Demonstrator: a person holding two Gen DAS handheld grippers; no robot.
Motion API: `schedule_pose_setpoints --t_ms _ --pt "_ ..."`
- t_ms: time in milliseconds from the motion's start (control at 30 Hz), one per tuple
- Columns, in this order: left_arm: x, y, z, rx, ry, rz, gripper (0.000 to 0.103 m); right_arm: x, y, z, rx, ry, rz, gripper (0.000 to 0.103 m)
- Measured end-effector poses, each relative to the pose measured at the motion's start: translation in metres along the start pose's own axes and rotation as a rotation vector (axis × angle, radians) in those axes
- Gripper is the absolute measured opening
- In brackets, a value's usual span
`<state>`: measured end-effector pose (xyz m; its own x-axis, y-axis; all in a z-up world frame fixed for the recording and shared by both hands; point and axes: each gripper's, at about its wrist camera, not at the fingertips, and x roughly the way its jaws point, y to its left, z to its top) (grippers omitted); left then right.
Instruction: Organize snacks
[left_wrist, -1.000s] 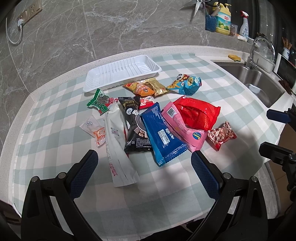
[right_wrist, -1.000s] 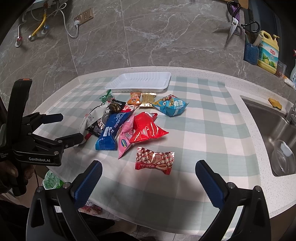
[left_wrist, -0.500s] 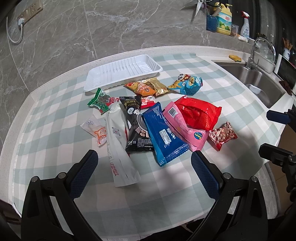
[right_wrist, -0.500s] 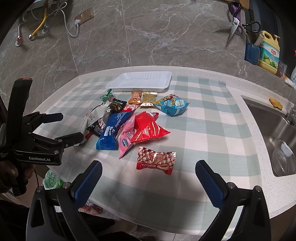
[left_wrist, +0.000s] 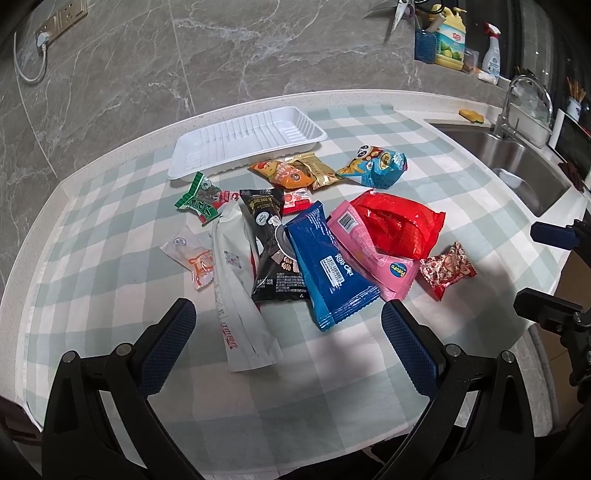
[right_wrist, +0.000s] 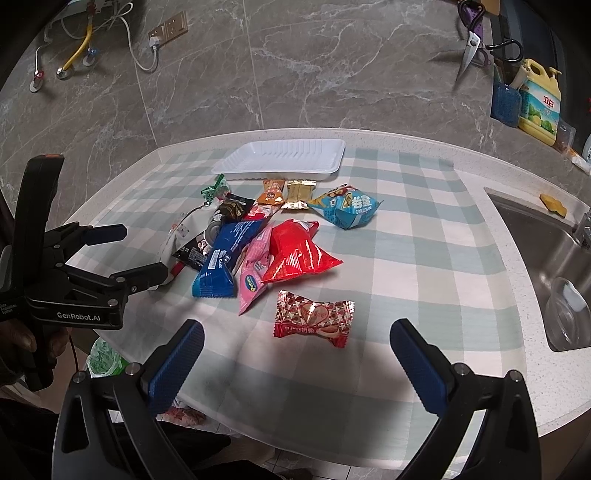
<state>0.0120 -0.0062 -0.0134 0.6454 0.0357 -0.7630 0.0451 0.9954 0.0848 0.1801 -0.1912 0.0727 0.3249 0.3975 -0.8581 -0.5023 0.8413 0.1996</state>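
Several snack packets lie in a heap on the checked cloth: a blue roll-cake bar (left_wrist: 330, 267), a pink bar (left_wrist: 369, 251), a red bag (left_wrist: 397, 223), a long white sachet (left_wrist: 236, 284) and a red-and-white candy (right_wrist: 314, 317). Behind them sits an empty white tray (left_wrist: 247, 142) (right_wrist: 284, 160). My left gripper (left_wrist: 288, 325) hangs open near the cloth's front edge, short of the white sachet and blue bar. My right gripper (right_wrist: 295, 339) is open too, with the candy lying just beyond its fingertips. Neither one holds anything.
A steel sink (right_wrist: 546, 251) with a tap (left_wrist: 517, 99) lies to the right. Detergent bottle (right_wrist: 539, 101) and scissors (right_wrist: 471, 44) stand at the marble back wall. In the right wrist view, a hand holds the left gripper's body (right_wrist: 74, 284) off the counter's left front edge.
Both grippers have drifted slightly; the snacks sit a little lower in each view. Nothing was taken hold of or shifted on the cloth.
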Motion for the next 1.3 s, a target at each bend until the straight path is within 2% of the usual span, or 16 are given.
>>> schedule_pose_setpoints --t_ms 167,700,800,867,967,1033,1100,1167,1300 --pt "0.004 0.004 -0.001 -0.013 0.006 0.000 0.102 0.004 0.005 -0.001 -0.007 0.009 0.005 0.103" --pt "0.027 0.032 0.008 -0.070 0.045 -0.001 0.101 0.030 0.012 0.032 -0.083 0.037 -0.004 0.103" --pt "0.036 0.042 0.013 -0.082 0.063 -0.010 0.090 0.040 0.013 0.040 -0.103 0.041 -0.014 0.103" --pt "0.046 0.049 0.016 -0.093 0.093 -0.032 0.070 0.048 0.013 0.047 -0.110 0.046 -0.016 0.103" --pt "0.061 0.057 0.020 -0.104 0.139 -0.047 0.052 0.061 0.013 0.057 -0.126 0.059 -0.021 0.099" --pt "0.069 0.059 0.022 -0.094 0.158 -0.049 0.048 0.071 0.014 0.063 -0.148 0.085 -0.027 0.091" --pt "0.074 0.061 0.024 -0.084 0.160 -0.046 0.048 0.084 0.015 0.068 -0.176 0.120 -0.031 0.076" --pt "0.079 0.062 0.027 -0.072 0.164 -0.051 0.048 0.097 0.017 0.071 -0.202 0.152 -0.040 0.071" --pt "0.090 0.064 0.034 -0.062 0.177 -0.061 0.048 0.119 0.020 0.073 -0.250 0.208 -0.052 0.068"
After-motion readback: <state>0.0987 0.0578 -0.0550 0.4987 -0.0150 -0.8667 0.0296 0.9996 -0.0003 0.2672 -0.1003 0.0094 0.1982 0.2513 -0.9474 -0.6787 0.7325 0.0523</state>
